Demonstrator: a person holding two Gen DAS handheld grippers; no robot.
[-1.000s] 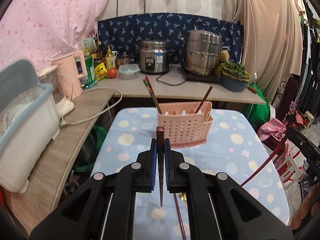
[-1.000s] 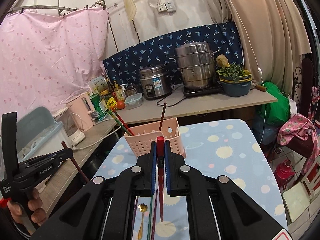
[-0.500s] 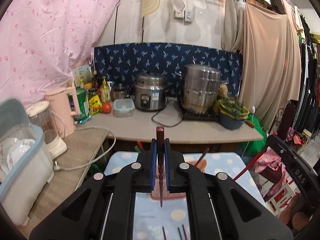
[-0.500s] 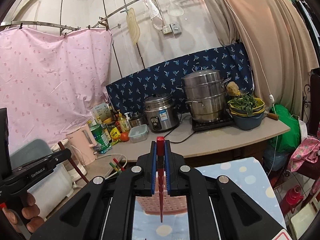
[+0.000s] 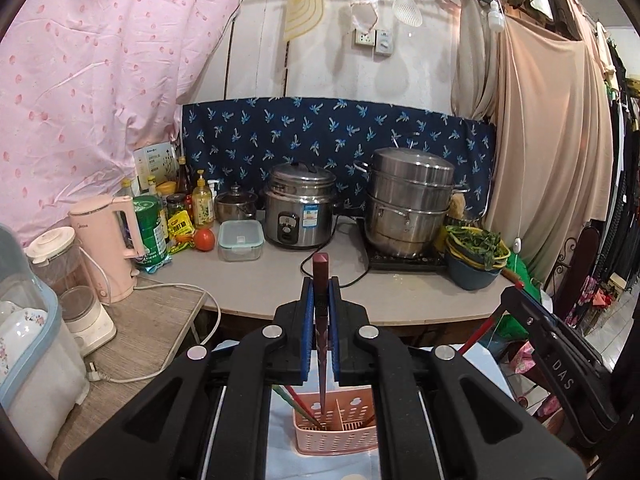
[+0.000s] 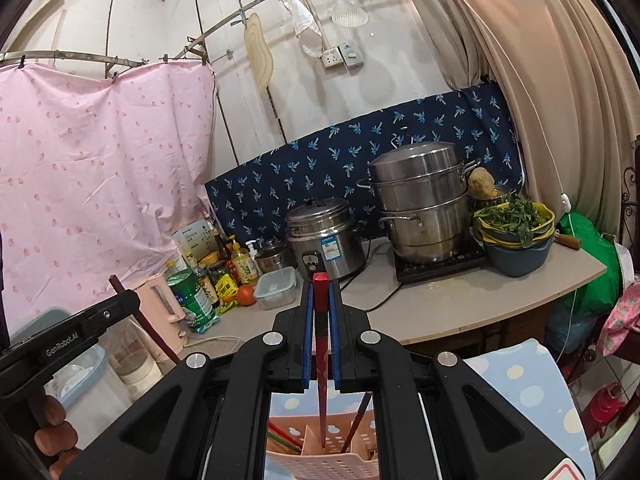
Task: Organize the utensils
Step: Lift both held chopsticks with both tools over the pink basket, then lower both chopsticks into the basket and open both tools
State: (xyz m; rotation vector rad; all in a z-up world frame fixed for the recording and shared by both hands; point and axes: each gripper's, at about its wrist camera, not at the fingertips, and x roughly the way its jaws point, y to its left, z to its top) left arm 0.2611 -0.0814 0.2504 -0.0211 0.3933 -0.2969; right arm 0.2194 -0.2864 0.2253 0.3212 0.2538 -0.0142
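My left gripper [image 5: 321, 280] is shut on a dark brown chopstick [image 5: 321, 320] held upright, its tip hanging over the pink utensil basket [image 5: 340, 436]. My right gripper [image 6: 321, 284] is shut on a red chopstick [image 6: 321, 344], its tip over the same basket [image 6: 324, 460]. The basket stands on the blue dotted tablecloth [image 6: 516, 380] and holds red and green chopsticks [image 5: 294, 398] at its left and a brown one [image 6: 358, 420] in a right compartment. The right gripper shows at the right in the left view [image 5: 556, 356]; the left gripper shows at the left in the right view [image 6: 68, 340].
Behind the table runs a grey counter [image 5: 280, 284] with a rice cooker [image 5: 302, 206], a steel steamer pot [image 5: 412, 200], a bowl of greens [image 5: 476, 256], a lidded box [image 5: 241, 240], bottles and a pink kettle [image 5: 110, 240]. A dish box [image 5: 28, 360] stands at the left.
Both grippers have risen and tilted up, each still gripping its chopstick. The basket has dropped to the bottom of both views, and the chopstick tips now hang over it.
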